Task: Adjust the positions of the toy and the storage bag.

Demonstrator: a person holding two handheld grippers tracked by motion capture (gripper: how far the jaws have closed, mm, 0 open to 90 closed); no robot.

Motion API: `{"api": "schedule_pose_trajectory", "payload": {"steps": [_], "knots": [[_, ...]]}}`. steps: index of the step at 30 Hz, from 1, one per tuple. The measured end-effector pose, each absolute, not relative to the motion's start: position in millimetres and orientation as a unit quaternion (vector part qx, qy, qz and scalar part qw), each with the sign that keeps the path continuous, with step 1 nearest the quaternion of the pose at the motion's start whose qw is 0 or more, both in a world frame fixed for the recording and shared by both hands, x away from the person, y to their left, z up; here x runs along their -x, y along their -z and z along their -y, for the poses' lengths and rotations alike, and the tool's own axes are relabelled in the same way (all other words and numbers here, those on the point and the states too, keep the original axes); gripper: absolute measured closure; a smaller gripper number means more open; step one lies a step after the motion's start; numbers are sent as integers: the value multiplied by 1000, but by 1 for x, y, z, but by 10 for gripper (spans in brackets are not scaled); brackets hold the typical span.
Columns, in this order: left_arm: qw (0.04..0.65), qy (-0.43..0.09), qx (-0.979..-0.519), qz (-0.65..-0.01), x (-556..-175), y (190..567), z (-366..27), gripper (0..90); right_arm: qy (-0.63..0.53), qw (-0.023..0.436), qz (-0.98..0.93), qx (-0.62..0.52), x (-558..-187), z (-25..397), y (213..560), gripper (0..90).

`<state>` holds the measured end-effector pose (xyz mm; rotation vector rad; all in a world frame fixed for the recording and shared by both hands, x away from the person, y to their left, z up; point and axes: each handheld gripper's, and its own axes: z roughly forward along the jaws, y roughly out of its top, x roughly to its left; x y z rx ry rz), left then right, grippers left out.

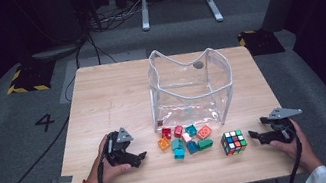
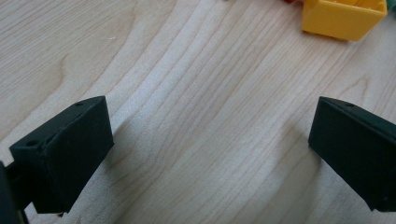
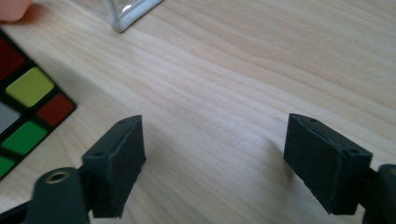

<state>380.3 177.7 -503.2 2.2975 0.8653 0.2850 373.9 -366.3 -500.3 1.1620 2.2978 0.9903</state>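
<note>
In the high view, the left gripper (image 1: 141,155) is resting near the table's (image 1: 101,97) front left corner, released and pointing toward the pile of toy blocks (image 1: 186,140) sitting at the middle of the front edge, while the right gripper (image 1: 254,136) is lying near the front right corner, also released, aiming at the puzzle cube (image 1: 233,142) just beside the blocks. The clear bag (image 1: 190,86) is standing open behind the pile, toward the table's centre, with its rim sagging. In the left gripper view, the jaws are standing wide apart over bare wood, gripping nothing, and a yellow block (image 2: 343,16) is showing at the far right, well ahead of the left gripper (image 2: 210,154). In the right gripper view, the jaws are likewise spread and empty, with the puzzle cube (image 3: 28,112) lying off to one side rather than between them, and the bag's white-trimmed bottom corner (image 3: 133,11) beyond. From here, the risk appears to be a sideways nudge: the cube is sitting off the right gripper's (image 3: 212,163) line, so closing without re-aiming could shove it into the blocks, and the bag's floppy rim could fold under anything dropped carelessly.
</note>
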Motion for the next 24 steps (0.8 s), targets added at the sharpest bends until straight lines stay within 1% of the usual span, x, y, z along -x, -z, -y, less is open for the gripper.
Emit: {"api": "schedule_pose_trajectory", "payload": {"steps": [2,4,6,8,9,10,11,13,14,16,18,20,22,24], "knots": [[330,-103,-876,-336,-384,503,-178,0,-362,197,-815,-408,-378,365,490,230],[331,-110,-876,-334,-388,503,-178,17,-372,203,-815,-396,-379,361,479,245],[339,-114,-872,-333,-393,502,-178,81,-380,209,-816,-382,-381,356,469,266],[347,-116,-870,-331,-398,501,-177,187,-390,219,-814,-371,-386,349,458,280],[343,-128,-870,-329,-399,500,-175,196,-397,217,-813,-366,-388,345,454,293],[342,-132,-871,-327,-401,501,-172,164,-398,222,-814,-359,-390,340,449,311],[340,-124,-873,-325,-403,500,-170,154,-400,227,-815,-353,-393,334,445,326],[344,-126,-874,-318,-406,498,-165,228,-412,223,-817,-336,-396,324,436,391],[345,-130,-874,-316,-408,495,-163,236,-418,221,-817,-329,-397,319,432,409],[358,-128,-869,-318,-412,490,-159,237,-427,219,-817,-319,-399,309,427,430],[365,-135,-865,-317,-414,486,-157,274,-427,220,-818,-315,-399,304,425,438],[393,-136,-853,-315,-419,475,-152,301,-430,218,-821,-306,-401,293,423,462],[408,-147,-848,-306,-420,467,-147,331,-426,216,-825,-302,-402,289,423,471],[424,-144,-843,-300,-421,461,-140,354,-423,214,-829,-296,-402,285,423,492]]}}
